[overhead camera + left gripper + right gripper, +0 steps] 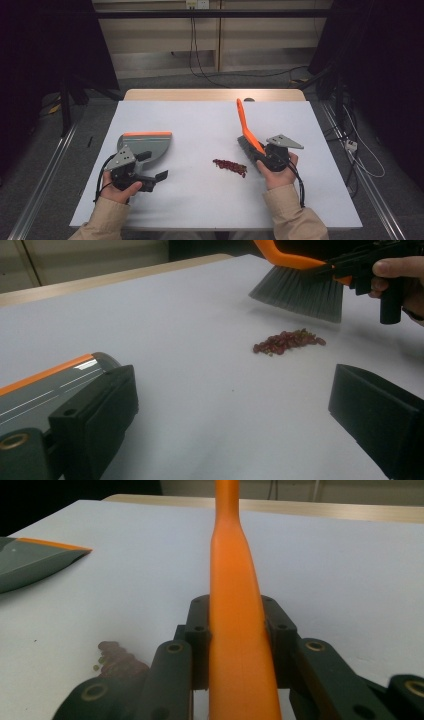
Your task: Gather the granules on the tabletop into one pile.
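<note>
A small pile of red beans [230,166] [288,341] [117,660] lies on the white table [200,205]. My right gripper [263,155] [236,615] is shut on the orange handle of a brush [243,122] [235,580]. The brush's grey bristles [300,290] hang just right of the pile in the high view. A grey dustpan [145,142] [45,385] [30,562] with an orange lip lies flat at the left. My left gripper [152,166] [232,390] stands open beside it, one jaw against the pan's near side, with nothing between the jaws.
A wooden strip [215,95] runs along the table's far edge. Grey floor, metal rails [45,170] and cables [365,160] surround the table. Bare white surface lies between the dustpan and the beans.
</note>
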Tool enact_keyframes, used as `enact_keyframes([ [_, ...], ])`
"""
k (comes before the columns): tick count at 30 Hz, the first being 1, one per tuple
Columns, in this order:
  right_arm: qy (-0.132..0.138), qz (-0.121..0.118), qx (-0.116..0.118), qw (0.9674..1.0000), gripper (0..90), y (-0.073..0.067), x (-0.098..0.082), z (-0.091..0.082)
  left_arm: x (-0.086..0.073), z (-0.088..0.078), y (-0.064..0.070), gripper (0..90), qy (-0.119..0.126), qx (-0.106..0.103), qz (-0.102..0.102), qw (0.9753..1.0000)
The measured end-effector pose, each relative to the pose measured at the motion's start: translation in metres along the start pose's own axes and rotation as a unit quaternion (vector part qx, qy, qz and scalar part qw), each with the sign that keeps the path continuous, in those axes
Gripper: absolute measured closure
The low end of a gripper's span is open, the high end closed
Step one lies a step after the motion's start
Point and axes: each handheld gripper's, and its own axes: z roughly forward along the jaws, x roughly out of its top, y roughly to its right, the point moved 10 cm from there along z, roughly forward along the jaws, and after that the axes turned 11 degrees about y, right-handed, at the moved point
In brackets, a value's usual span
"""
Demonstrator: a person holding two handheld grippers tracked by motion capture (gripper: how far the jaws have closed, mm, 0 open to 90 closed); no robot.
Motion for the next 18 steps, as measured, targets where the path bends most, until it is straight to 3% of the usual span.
enact_keyframes([
  [7,-0.001,0.008,-0.031,0.9995,71.2,0.000,-0.006,-0.009,-0.001,-0.004,0.002,5.5,0.000,-0.005,0.000,1.0000],
  [18,0.000,0.019,-0.053,0.9984,71.2,-0.001,-0.014,-0.017,-0.002,-0.005,0.005,5.5,0.001,-0.008,0.005,1.0000],
])
